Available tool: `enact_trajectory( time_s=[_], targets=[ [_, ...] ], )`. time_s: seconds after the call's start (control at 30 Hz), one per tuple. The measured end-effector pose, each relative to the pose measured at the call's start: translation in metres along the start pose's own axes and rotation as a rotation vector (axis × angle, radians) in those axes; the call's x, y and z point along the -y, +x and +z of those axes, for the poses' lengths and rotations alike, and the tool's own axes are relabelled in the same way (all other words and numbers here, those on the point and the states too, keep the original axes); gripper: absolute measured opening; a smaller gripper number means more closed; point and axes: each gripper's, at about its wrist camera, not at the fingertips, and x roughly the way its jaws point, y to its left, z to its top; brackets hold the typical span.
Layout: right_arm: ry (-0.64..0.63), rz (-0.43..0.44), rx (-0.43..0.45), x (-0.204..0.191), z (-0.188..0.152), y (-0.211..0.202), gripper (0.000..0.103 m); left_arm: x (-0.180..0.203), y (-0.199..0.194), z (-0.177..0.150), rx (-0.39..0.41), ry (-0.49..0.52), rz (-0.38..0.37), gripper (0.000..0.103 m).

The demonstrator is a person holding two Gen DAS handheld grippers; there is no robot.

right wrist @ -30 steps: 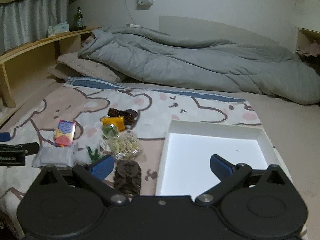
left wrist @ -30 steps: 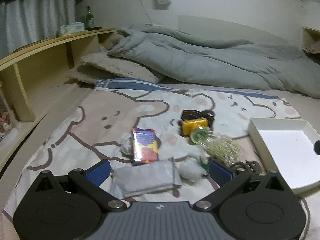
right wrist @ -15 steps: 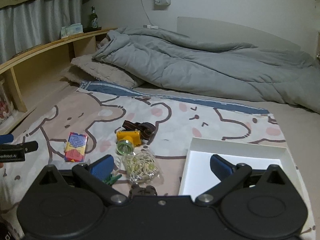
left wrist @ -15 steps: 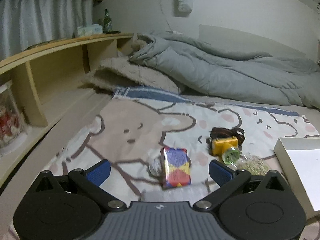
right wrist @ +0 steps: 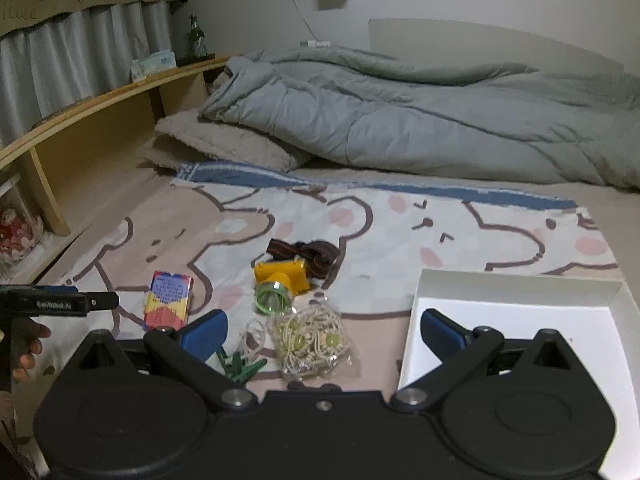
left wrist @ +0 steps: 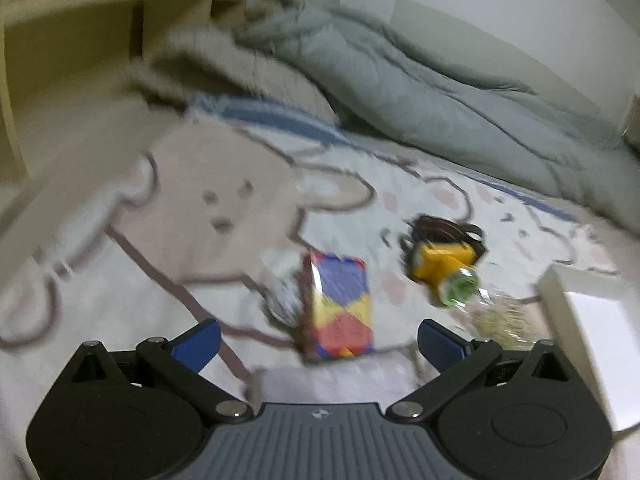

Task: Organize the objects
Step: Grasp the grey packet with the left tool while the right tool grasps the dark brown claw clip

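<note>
Beside crinkly plastic bag, shallow rectangular white box.

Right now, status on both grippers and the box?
Left gripper open, empty. Right gripper open, empty. White box empty; items loose on blanket. Nothing blocking.

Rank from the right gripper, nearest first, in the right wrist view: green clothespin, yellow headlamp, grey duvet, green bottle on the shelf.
From the right gripper:
1. Green clothespin, just by the left fingertip, low on the bear-print sheet.
2. Yellow headlamp, ahead, mid-sheet.
3. Grey duvet, bunched across the far end of the bed.
4. Green bottle, far left on the wooden shelf.
</note>
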Motion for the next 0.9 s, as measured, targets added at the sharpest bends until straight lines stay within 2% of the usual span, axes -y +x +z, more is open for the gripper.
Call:
enact_trajectory(
  time_s=[0.07, 0.1, 0.13, 0.23, 0.3, 0.5, 0.57, 0.67, 0.73, 0.9],
  targets=[
    [-0.008, 0.001, -0.016, -0.001, -0.003, 0.004, 0.103, -0.007, 0.005, -0.003, -0.031, -0.039, -0.035, 0.101],
    [-0.014, 0.001, -0.027, -0.001, -0.004, 0.006, 0.103, -0.009, 0.008, -0.005, -0.053, -0.047, -0.034, 0.097],
    [-0.015, 0.007, -0.037, -0.001, -0.005, 0.007, 0.103, -0.009, 0.011, -0.007, -0.077, -0.033, -0.039, 0.087],
    [0.031, 0.026, -0.086, 0.004, -0.006, 0.015, 0.101, -0.013, 0.023, -0.014, -0.156, -0.056, -0.015, 0.072],
    [0.067, 0.052, -0.116, 0.007, -0.007, 0.020, 0.087, -0.016, 0.026, -0.018, -0.190, -0.073, 0.001, 0.066],
    [0.097, 0.063, -0.178, 0.013, -0.011, 0.034, 0.071, -0.022, 0.028, -0.022, -0.227, -0.082, 0.046, 0.057],
    [0.117, 0.073, -0.199, 0.016, -0.012, 0.039, 0.067, -0.023, 0.031, -0.023, -0.240, -0.050, 0.084, 0.053],
    [0.145, 0.093, -0.232, 0.019, -0.014, 0.045, 0.059, -0.028, 0.035, -0.027, -0.260, -0.024, 0.114, 0.035],
    [0.156, 0.108, -0.255, 0.019, -0.016, 0.048, 0.055, -0.036, 0.036, -0.031, -0.282, -0.059, 0.103, 0.012],
    [0.162, 0.128, -0.319, 0.017, -0.023, 0.060, 0.052, -0.040, 0.024, -0.040, -0.304, -0.111, 0.059, 0.007]
  ],
)
